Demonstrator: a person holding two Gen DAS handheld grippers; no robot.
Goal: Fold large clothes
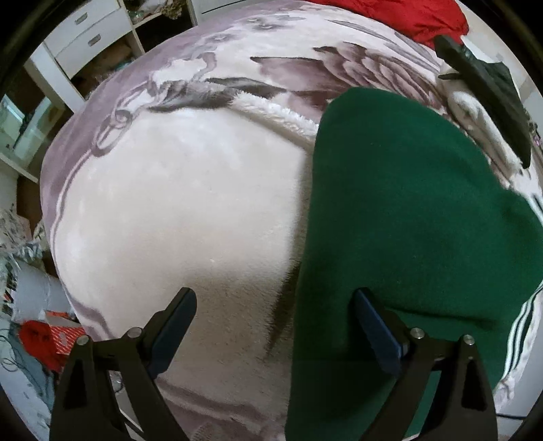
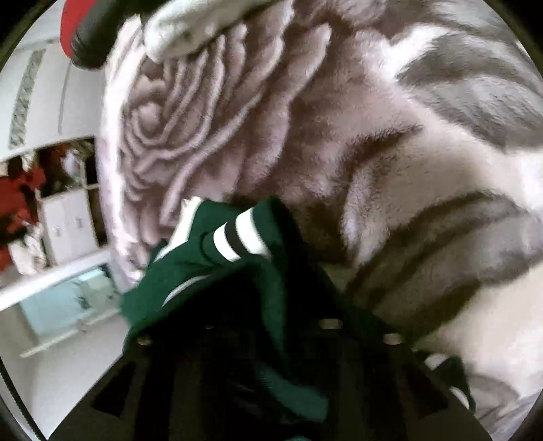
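Observation:
A dark green garment (image 1: 400, 217) with white stripes lies on the pale floral blanket (image 1: 176, 203) at the right of the left wrist view. My left gripper (image 1: 275, 325) is open and empty, its right finger over the garment's left edge, its left finger over the blanket. In the right wrist view the green garment (image 2: 237, 271) with its black-and-white striped band is bunched over my right gripper (image 2: 268, 342), which is shut on it; the fingertips are hidden in the cloth. The right gripper also shows in the left wrist view (image 1: 488, 101) at the upper right.
A red cloth (image 1: 400, 17) lies at the far edge of the blanket. White drawers and shelves (image 1: 88, 40) stand beyond the bed at the upper left. Clutter with red items (image 1: 40, 339) lies on the floor at the lower left. A white cabinet (image 2: 68, 224) stands at the left.

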